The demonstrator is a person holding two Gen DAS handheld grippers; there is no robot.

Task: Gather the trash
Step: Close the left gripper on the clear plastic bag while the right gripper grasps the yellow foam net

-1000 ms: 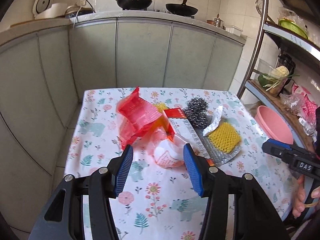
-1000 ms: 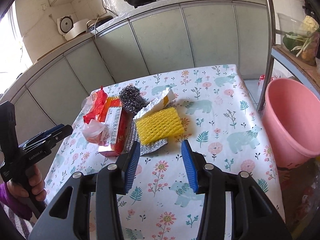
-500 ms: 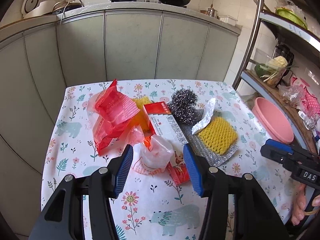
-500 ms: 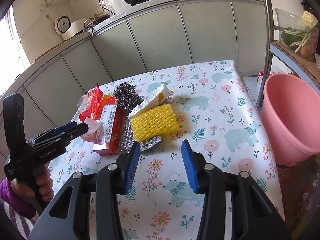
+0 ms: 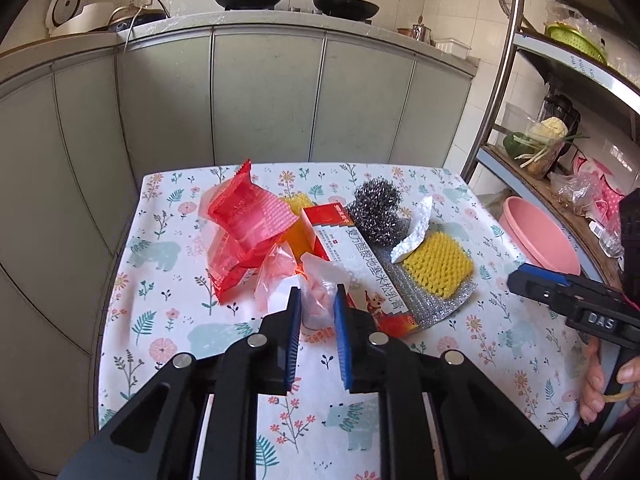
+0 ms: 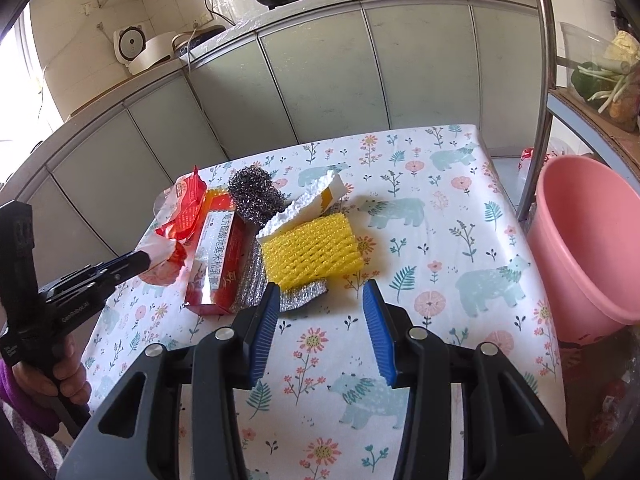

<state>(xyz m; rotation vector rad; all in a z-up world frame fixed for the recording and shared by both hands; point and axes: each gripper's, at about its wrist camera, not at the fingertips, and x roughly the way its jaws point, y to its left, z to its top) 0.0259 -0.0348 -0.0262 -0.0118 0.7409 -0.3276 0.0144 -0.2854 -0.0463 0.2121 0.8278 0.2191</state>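
A pile of trash lies on the flowered tablecloth. My left gripper is shut on a crumpled clear plastic bag with pink print at the pile's near edge; the bag also shows in the right wrist view. Beside it lie red wrappers, a red and white box, a steel wool ball, a white foam piece and a yellow foam net on silver bubble wrap. My right gripper is open and empty, just in front of the yellow net.
A pink bucket stands off the table's right edge, below a metal rack with vegetables. Grey cabinets with woks and a rice cooker on top stand behind the table.
My left gripper has moved forward and closed on the plastic bag. The right gripper has stayed open and nearly still.
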